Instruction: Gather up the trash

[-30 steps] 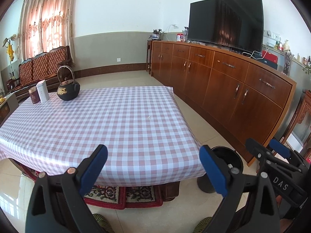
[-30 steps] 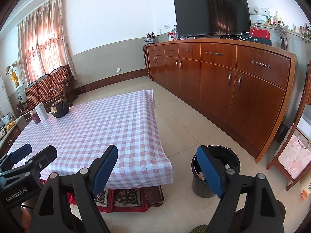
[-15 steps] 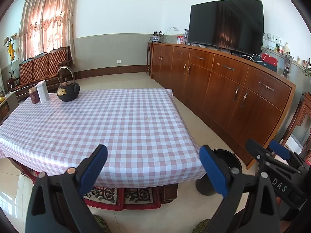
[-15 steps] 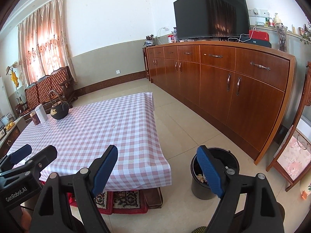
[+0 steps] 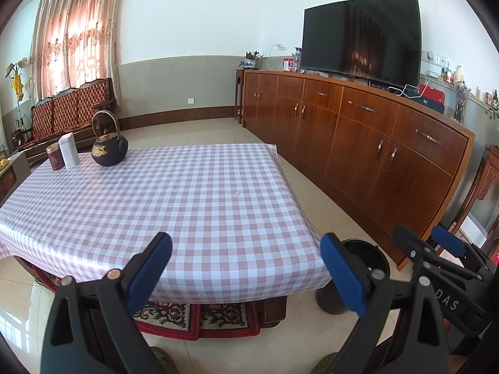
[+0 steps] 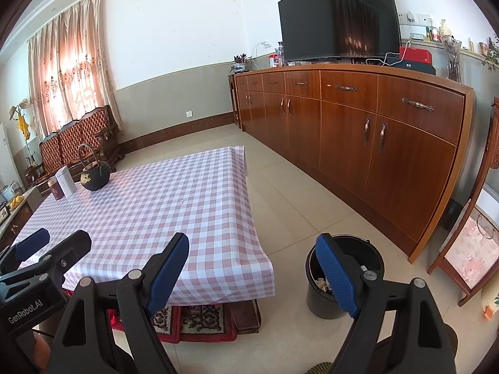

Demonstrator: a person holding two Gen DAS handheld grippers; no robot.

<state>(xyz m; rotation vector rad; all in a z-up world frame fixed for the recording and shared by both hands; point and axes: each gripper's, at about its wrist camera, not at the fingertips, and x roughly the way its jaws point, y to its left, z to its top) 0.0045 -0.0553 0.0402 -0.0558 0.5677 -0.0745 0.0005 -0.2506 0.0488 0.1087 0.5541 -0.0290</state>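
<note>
Left gripper [image 5: 246, 269] and right gripper [image 6: 252, 269], side by side, angle downward over the checked table [image 5: 187, 193], jaws wide apart and empty, near the black bin [image 6: 371, 249]

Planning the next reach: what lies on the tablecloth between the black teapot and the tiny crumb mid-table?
Nothing: in both wrist views the checked cloth is bare between the teapot and the crumb.
</note>
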